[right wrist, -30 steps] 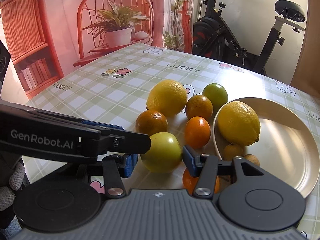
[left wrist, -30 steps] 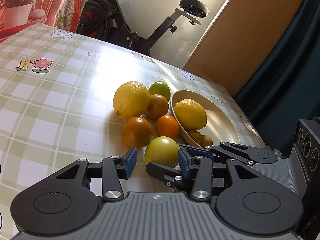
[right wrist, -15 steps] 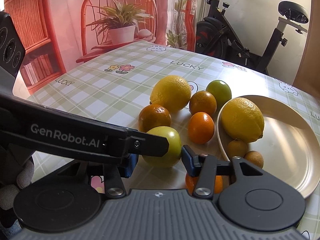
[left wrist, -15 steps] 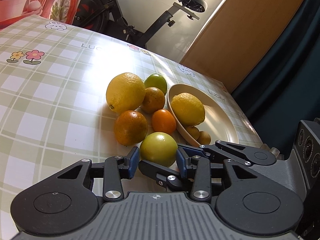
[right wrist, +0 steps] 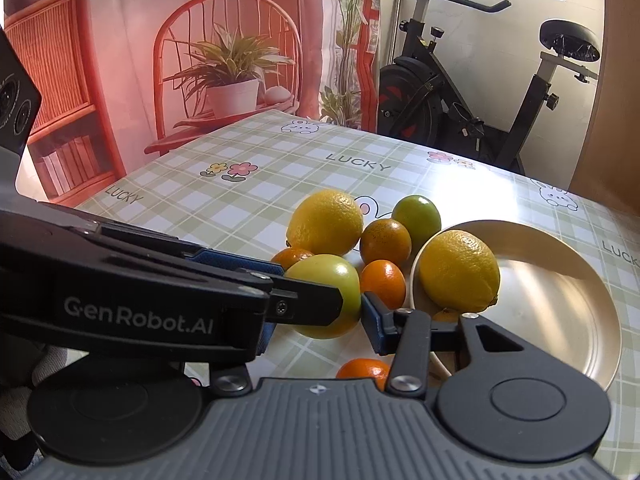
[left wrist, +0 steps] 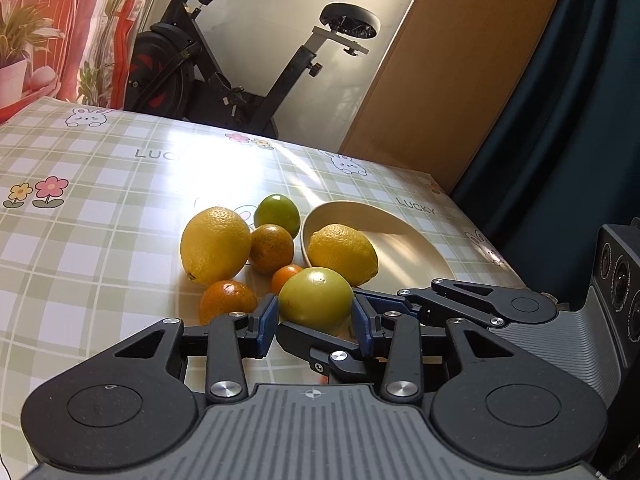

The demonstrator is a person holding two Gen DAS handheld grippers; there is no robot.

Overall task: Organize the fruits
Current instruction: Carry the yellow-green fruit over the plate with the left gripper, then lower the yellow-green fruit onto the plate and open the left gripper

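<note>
- Left wrist view, far left: the table lemon (left wrist: 216,244) lies on the table (left wrist: 80,240) with its nub at the lower left. Its long axis slants up to the right.
- Just below it, an orange (left wrist: 228,300) is partly cut off by the left finger (left wrist: 224,344) of the left gripper (left wrist: 315,322).
- The left gripper is clamped on the apple (left wrist: 316,298). Both blue pads press its sides, and the jaws have just been closing.
- The apple sits higher in view than a second ago. It now covers most of the small orange (left wrist: 286,276) and the near edge of the plate lemon (left wrist: 344,254).
- The apple's dimple faces up. It is round, so no long axis can be made out.
- The plate lemon rests at the left rim of the plate (left wrist: 420,248). It lies roughly crosswise, pointed end toward the lower right.
- The two small brown fruits seen in the plate earlier are now hidden in this view.
- Right wrist view, left side: the left gripper's arm crosses in front. It hides the apple's left side and the left pad of the right gripper (right wrist: 318,320).
- The right gripper's jaws have just been closing with the apple between them. Its right pad (right wrist: 370,316) touches the apple, but with the other pad hidden I cannot tell whether it grips.
- Below, a mandarin (right wrist: 364,372) is half hidden by the gripper body.
- One small fruit (right wrist: 446,314) peeps out under the plate lemon.
</note>
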